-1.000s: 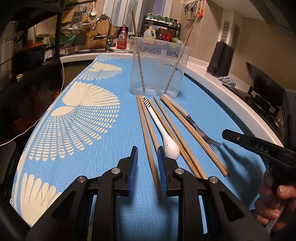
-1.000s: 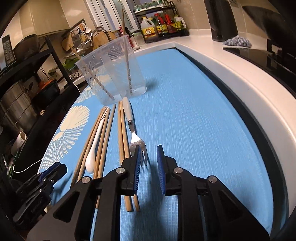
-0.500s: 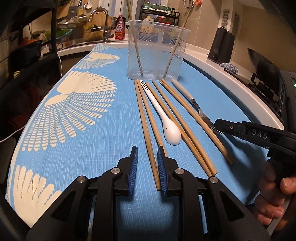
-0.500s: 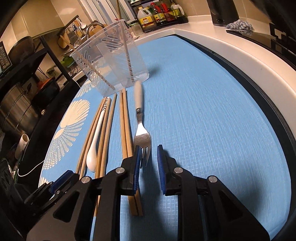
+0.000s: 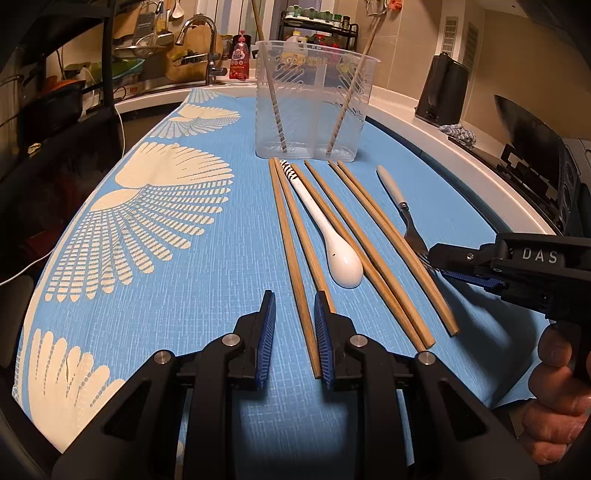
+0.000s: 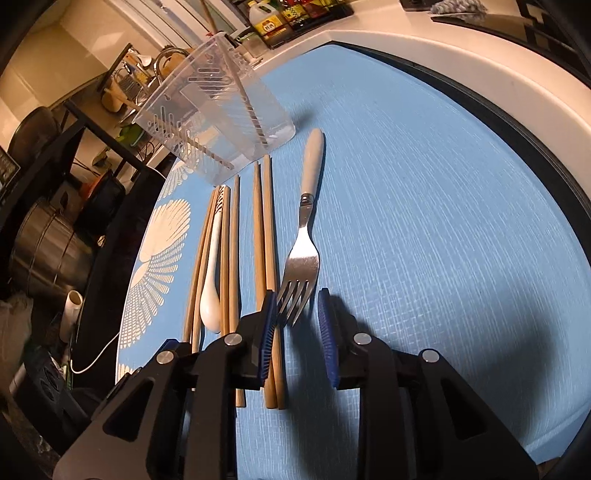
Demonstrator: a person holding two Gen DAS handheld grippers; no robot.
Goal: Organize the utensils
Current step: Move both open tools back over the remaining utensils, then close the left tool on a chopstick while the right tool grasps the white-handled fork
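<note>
Blue mat (image 6: pixel 424 192) underneath; fork (image 6: pixel 301 258) tines between parted right gripper (image 6: pixel 297 317) fingers.

Fork (image 6: pixel 301 258) is shiny metal with a matte pale handle, chopsticks (image 5: pixel 369 236) plain matte wood, spoon (image 5: pixel 334 242) glossy white ceramic-looking. Holder (image 5: pixel 314 99) is clear plastic, and the blue mat (image 6: pixel 424 221) looks woven and textured.

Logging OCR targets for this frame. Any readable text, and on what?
"DAS": white letters on the right gripper body, left wrist view.
Pink bottle by the tap: label blurred, unreadable.
Yellow-labelled bottle on the rack, right wrist view: print too small to read.
Other rack bottles: unreadable.
Holder, fork, spoon, chopsticks: no text seen.
</note>
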